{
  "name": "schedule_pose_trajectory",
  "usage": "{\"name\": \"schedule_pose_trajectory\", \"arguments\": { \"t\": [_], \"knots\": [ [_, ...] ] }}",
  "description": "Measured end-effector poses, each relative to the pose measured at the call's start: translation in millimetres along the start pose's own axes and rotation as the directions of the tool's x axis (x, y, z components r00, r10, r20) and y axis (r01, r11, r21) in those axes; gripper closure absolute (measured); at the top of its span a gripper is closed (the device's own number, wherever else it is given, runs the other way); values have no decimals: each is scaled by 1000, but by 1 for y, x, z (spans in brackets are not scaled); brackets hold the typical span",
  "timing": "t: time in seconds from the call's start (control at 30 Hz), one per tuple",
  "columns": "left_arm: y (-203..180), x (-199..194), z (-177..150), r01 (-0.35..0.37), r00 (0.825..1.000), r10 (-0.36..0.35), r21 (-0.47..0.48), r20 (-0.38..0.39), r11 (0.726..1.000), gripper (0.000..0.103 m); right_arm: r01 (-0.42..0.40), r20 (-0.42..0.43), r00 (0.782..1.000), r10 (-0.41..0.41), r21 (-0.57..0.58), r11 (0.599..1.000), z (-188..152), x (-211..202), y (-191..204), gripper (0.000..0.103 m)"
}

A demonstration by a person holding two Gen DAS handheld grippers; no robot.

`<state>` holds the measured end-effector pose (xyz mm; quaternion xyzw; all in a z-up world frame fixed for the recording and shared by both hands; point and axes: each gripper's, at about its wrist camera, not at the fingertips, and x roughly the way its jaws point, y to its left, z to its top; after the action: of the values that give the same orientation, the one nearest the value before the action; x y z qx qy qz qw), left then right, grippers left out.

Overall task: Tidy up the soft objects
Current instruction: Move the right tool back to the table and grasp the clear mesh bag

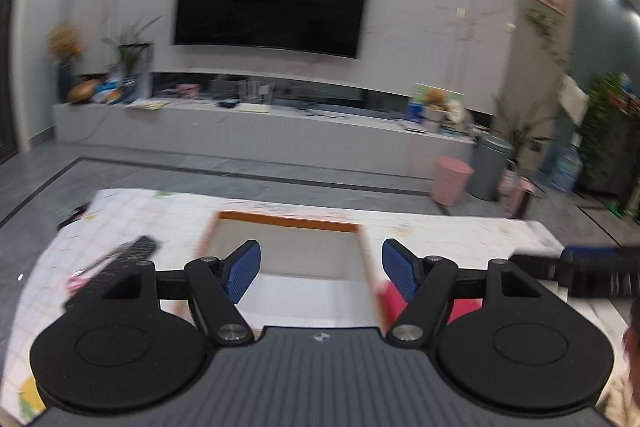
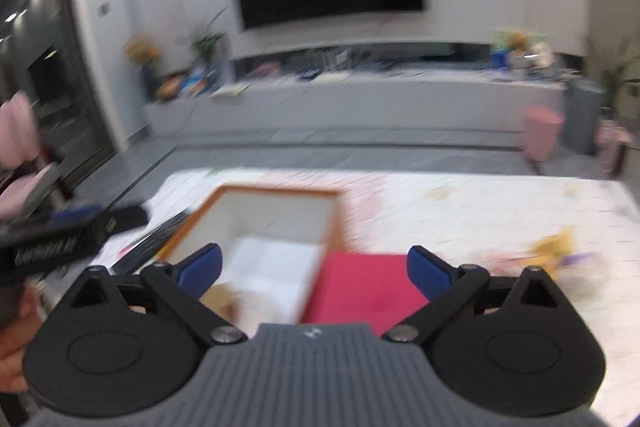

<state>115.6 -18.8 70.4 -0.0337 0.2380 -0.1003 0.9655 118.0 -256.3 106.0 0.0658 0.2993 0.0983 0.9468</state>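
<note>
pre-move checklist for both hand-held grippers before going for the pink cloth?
1. Left hand-held gripper open, nothing held: ok.
2. Right hand-held gripper open, nothing held: ok.
3. Pink cloth in view, lying flat on the table beside the box: ok.
4. Box open on top, white folded cloth already inside: ok.
5. Room left in the box: cannot tell, blurred.
6. Remote control lies left of the box, apart from the pink cloth: ok.

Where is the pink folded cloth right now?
In the right wrist view the pink folded cloth lies flat on the table, just right of the orange-rimmed box, between the open right gripper fingers.
</note>
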Motion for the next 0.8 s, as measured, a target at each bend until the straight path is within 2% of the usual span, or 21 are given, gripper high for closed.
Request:
{"name": "schedule_pose_trajectory", "arguments": {
  "t": [0.1,0.2,0.27,0.3,0.4,0.5,0.57,0.67,0.8],
  "knots": [
    [-42,9,-12,54,999,-54,36,2,998,21,144,1,990,-144,47,989,4,-17,-57,5],
    [-75,27,-32,99,995,-99,5,-23,995,21,315,-10,949,-316,138,939,-8,-20,-120,3],
    [-93,44,-45,164,985,-163,7,-57,986,21,405,-97,914,-393,204,891,-26,-10,-161,3],
    [-101,54,-53,201,977,-199,12,-76,980,21,423,-138,906,-401,227,877,-36,-4,-179,3],
    [-122,76,-75,271,956,-263,46,-133,962,22,426,-254,898,-360,296,855,-65,15,-223,3],
    [-134,94,-94,302,942,-286,74,-176,950,23,447,-328,881,-342,336,829,-84,32,-247,3],
    [-143,101,-104,315,937,-287,127,-199,940,23,467,-379,863,-334,346,814,-91,51,-262,3],
    [-151,108,-119,330,930,-289,169,-226,929,23,469,-429,852,-301,366,804,-106,80,-267,3],
    [-154,117,-131,375,906,-324,164,-272,912,23,467,-460,843,-280,366,805,-113,104,-264,3]
  ]
}}
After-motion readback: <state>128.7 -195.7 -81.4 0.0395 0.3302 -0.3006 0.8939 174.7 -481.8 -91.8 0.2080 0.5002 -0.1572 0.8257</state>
